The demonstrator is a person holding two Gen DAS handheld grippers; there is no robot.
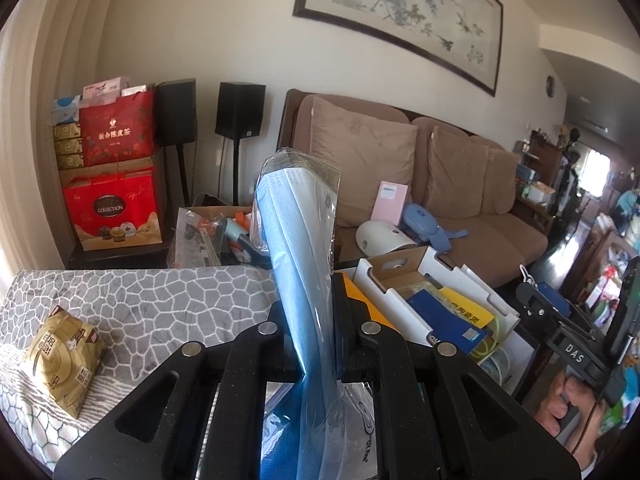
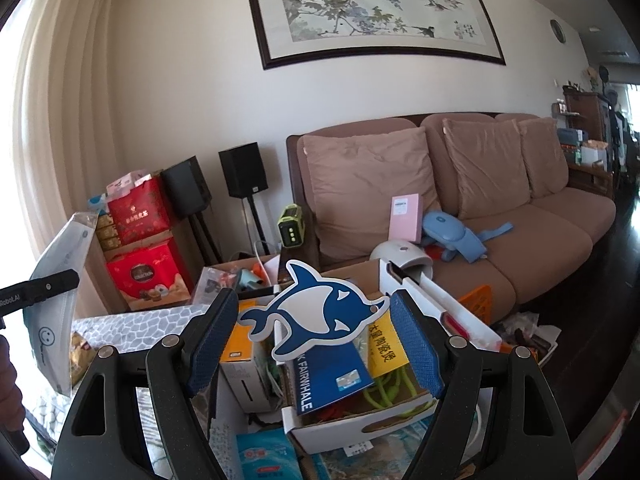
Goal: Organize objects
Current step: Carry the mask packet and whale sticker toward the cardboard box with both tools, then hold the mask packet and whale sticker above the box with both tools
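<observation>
Left gripper (image 1: pixel 316 320): jaws clamped on clear plastic bag of pale blue face masks (image 1: pixel 298 216), held upright left of white cardboard box (image 1: pixel 404 276). Right gripper (image 2: pixel 316 340): jaws apart, empty, above same box; blue-white dolphin cutout (image 2: pixel 320 312) on box contents, between fingers.
</observation>
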